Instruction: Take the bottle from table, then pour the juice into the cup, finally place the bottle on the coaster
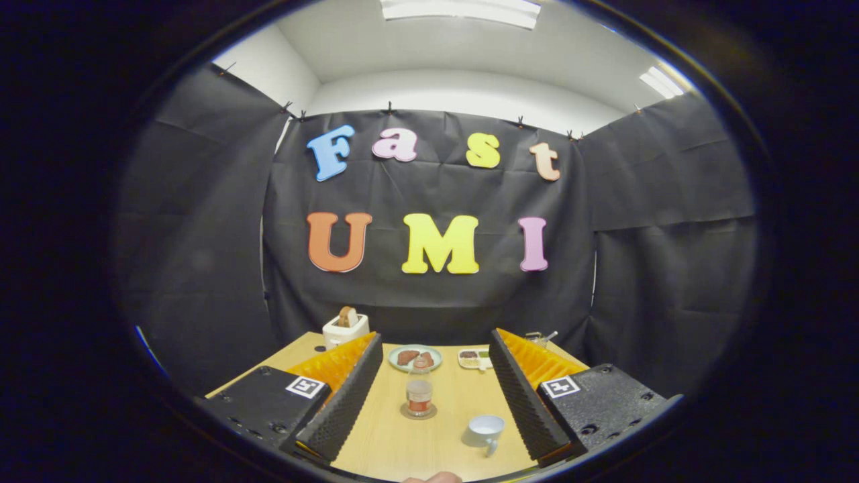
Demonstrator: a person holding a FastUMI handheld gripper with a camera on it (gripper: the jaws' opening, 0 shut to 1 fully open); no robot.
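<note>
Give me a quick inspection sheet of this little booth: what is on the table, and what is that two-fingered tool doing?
Surface: wooden table, bare between the fingers.
Job's things: bottle upright on the coaster, holding red juice, cap end hard to make out; white cup beside it, nearer the gripper, upright, handle toward the camera.
Clutter: plate with brown food behind the bottle; small tray beside the plate; toaster with a slice in it at the far corner; a small item past the other finger, too small to tell.
Gripper: open, fingers spread wide, touching nothing, bottle and cup between them.
Cables: nothing seen.
Surroundings: black cloth walls, ceiling lights.
</note>
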